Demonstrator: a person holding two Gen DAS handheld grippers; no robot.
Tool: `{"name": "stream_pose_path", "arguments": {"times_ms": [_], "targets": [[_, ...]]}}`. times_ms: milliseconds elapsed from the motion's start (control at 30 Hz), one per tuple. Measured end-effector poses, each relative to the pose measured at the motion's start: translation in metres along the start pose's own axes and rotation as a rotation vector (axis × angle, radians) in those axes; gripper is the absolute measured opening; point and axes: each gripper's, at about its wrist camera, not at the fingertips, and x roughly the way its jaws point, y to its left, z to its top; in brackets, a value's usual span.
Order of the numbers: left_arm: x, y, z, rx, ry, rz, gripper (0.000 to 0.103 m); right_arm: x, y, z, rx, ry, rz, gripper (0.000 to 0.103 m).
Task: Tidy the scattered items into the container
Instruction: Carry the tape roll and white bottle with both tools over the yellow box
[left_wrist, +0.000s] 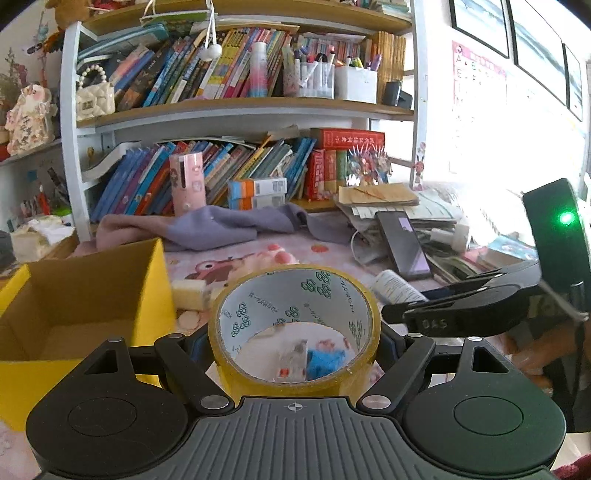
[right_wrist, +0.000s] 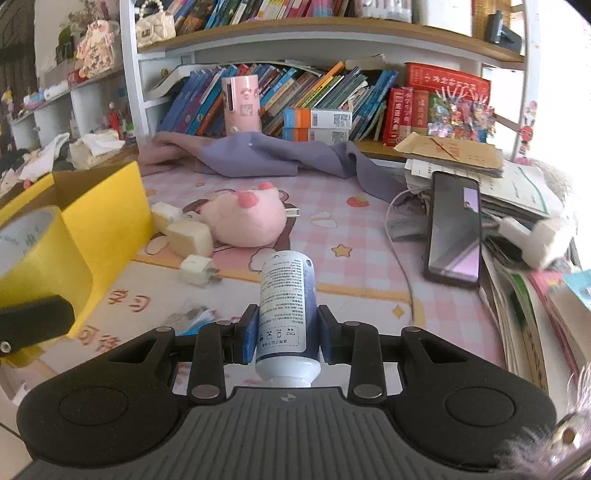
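Note:
My left gripper (left_wrist: 295, 341) is shut on a yellow tape roll (left_wrist: 236, 369), held above the desk just right of the open yellow cardboard box (left_wrist: 153, 280). In the right wrist view my right gripper (right_wrist: 286, 332) is shut on a small blue-and-white bottle (right_wrist: 286, 295), lifted over the pink desk mat. The tape roll (right_wrist: 33, 240) and the yellow box (right_wrist: 107, 221) appear at that view's left. A pink plush (right_wrist: 245, 218), cream foam blocks (right_wrist: 188, 236), a white charger plug (right_wrist: 195, 269) and a crumpled wrapper (right_wrist: 192, 317) lie on the mat.
A purple cloth (right_wrist: 266, 155) lies at the back of the desk below a crowded bookshelf (left_wrist: 236, 103). A black phone (right_wrist: 456, 229) rests on stacked papers and books at the right, with a white cable (right_wrist: 402, 266) beside it. The right gripper's body (left_wrist: 480, 306) sits close at right.

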Motion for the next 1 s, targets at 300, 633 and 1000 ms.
{"name": "stream_pose_path", "arguments": {"times_ms": [300,633,1000], "targets": [[-0.062,0.029,-0.026,0.018,0.045,0.009,0.083,-0.066,0.061,-0.028,0.033,-0.02,0.015,0.03],[-0.122,0.067,-0.066,-0.004,0.083,0.075,0.083,-0.107,0.141,-0.065,0.022,0.002,0.083,0.03],[-0.174,0.105,-0.083,-0.023,0.066,0.129,0.083,-0.127,0.213,-0.079,-0.033,0.007,0.159,0.03]]}}
